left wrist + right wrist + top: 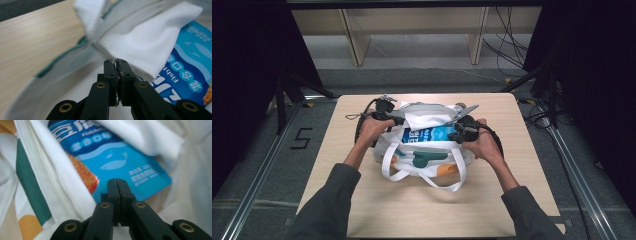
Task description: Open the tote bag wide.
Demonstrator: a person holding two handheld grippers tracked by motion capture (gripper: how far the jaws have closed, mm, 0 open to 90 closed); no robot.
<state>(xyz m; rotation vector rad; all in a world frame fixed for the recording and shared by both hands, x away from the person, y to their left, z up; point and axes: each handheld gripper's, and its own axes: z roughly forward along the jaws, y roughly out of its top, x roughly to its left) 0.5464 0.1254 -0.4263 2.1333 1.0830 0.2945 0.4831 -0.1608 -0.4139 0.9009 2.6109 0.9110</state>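
Note:
A white tote bag (422,161) with green and orange shapes lies on the wooden table (412,212), its mouth facing away from me. A blue snack packet (427,135) sits in the bag's mouth. My left gripper (398,120) is at the bag's left rim. In the left gripper view it (115,61) is shut, with thin bag fabric (150,37) pinched between the jaws and the packet (190,65) to the right. My right gripper (454,135) is at the packet's right end. In the right gripper view it (117,181) is shut over the packet's (120,157) lower edge, inside the bag (50,177).
The bag's two white handles (447,186) loop toward me on the table. Bare tabletop lies in front and at both sides. Beyond the far edge are wooden shelf legs (354,40), black frame posts (279,100) and loose cables (512,45) on the floor.

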